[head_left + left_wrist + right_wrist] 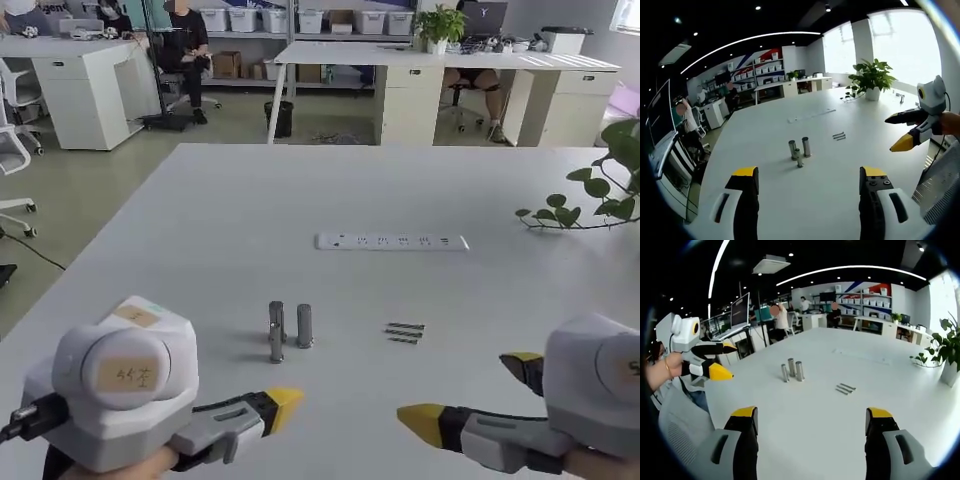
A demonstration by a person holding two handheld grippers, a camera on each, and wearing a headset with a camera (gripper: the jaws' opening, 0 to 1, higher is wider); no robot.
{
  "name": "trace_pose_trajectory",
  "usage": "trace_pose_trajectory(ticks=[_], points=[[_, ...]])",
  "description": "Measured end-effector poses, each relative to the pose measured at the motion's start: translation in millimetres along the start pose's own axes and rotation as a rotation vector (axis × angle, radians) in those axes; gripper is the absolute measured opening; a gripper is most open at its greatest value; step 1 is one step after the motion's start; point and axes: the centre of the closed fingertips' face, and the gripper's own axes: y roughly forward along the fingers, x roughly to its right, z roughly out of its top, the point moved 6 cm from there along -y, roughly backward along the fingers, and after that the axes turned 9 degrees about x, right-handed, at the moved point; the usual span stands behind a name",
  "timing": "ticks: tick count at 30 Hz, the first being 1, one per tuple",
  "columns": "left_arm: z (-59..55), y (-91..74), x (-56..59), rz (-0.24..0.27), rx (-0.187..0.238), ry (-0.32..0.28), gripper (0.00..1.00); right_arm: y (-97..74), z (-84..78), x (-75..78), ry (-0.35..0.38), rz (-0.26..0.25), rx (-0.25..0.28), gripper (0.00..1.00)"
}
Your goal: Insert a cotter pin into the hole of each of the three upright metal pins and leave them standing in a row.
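Held open and empty above the bench (200,230): left gripper (809,172) and right gripper (811,413) | three metal pins (287,332) clustered upright mid-bench, cotter pins (405,332) laid flat nearby | risk: neighbouring pins could be toppled by a wide jaw; thin, flat cotter pins could be fumbled.

A wide white counter (300,190) spreads across the near scene. A white power strip (392,242) lies flat on it, toward the far side. A leafy plant (600,190) reaches in over the counter's right edge. Beyond it stand white desks (450,62), one carrying a potted plant (440,25). A person (185,45) sits at far left, near a black bin (279,118). Shelves (300,18) of storage boxes line the far wall.
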Motion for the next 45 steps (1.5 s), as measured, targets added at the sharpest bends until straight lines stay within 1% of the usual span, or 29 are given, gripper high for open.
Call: trace_pose_trajectory(ticks=[6,11,17,22,28,36,45], points=[[-1.4,-0.7,-1.2,0.006,0.003,-0.001,0.81,1.2,1.5,-3.1,-0.009,0.015,0.005,0.84],[-0.6,-0.8,-0.6,0.003,0.007,0.004,0.79,2.7,0.4,-5.7,-0.011,0.030,-0.008,0.83],[-0.1,0.3,0.3,-0.001,0.008,0.007,0.78,3.7,0.7,-5.1,-0.009,0.026,-0.011,0.83],[-0.9,-0.2,0.1,-0.003,0.003,0.009,0.78,2.0,-1.7,-3.4,-0.014,0.023,-0.031,0.83],[-1.0,0.2,0.6,-0.008,-0.002,0.010,0.77,0.1,-1.7,-2.9,-0.008,0.021,-0.026,0.83],[-1.2,1.6,4.5,-0.023,-0.012,0.013,0.77,1.5,1.1,-4.8,-0.014,0.030,-0.021,0.83],[-0.8,1.3,4.2,-0.023,-0.013,0.018,0.75,2.9,2.6,-5.1,-0.021,0.035,-0.022,0.82]])
